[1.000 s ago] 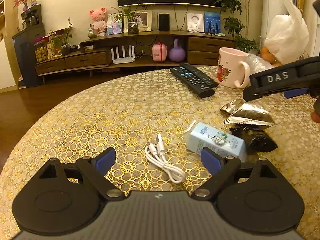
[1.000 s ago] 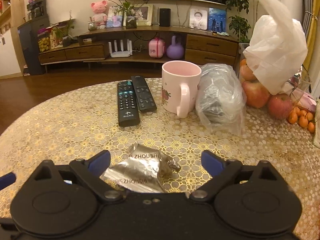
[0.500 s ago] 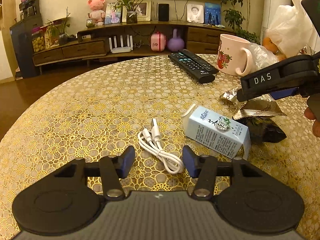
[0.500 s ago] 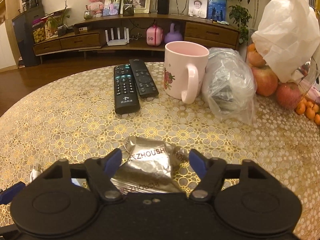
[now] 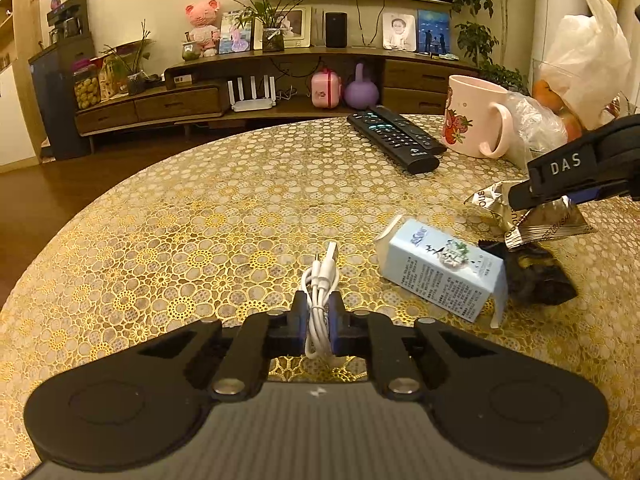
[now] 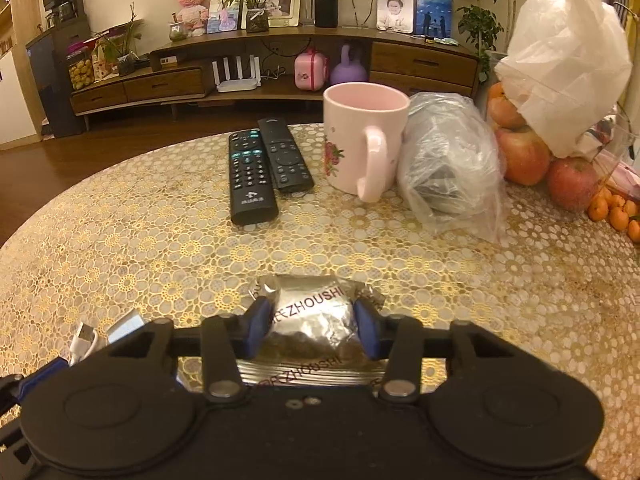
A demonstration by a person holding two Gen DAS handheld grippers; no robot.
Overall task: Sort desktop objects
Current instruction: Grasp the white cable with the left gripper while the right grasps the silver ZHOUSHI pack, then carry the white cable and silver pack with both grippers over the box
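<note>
My left gripper [image 5: 319,314] is shut on a coiled white USB cable [image 5: 320,280] lying on the gold-patterned table. A light blue milk carton [image 5: 440,270] lies on its side just right of it, with a dark wrapper [image 5: 536,272] behind. My right gripper [image 6: 314,330] is shut on a silver foil snack packet [image 6: 312,312] marked ZHOUSHI; it also shows in the left wrist view [image 5: 556,178] on that packet [image 5: 548,226]. The cable's plug [image 6: 82,336] shows at the lower left of the right wrist view.
Two black remotes [image 6: 252,172] lie side by side at the far middle. A pink mug [image 6: 362,140], a clear plastic bag [image 6: 452,172], apples [image 6: 524,156], small oranges [image 6: 616,212] and a white plastic bag [image 6: 568,60] stand at the far right. The table edge [image 5: 132,196] curves at left.
Both grippers have closed from wide open. The left one has shut on the white cable and the right one on the silver packet. Both moved slightly forward.
</note>
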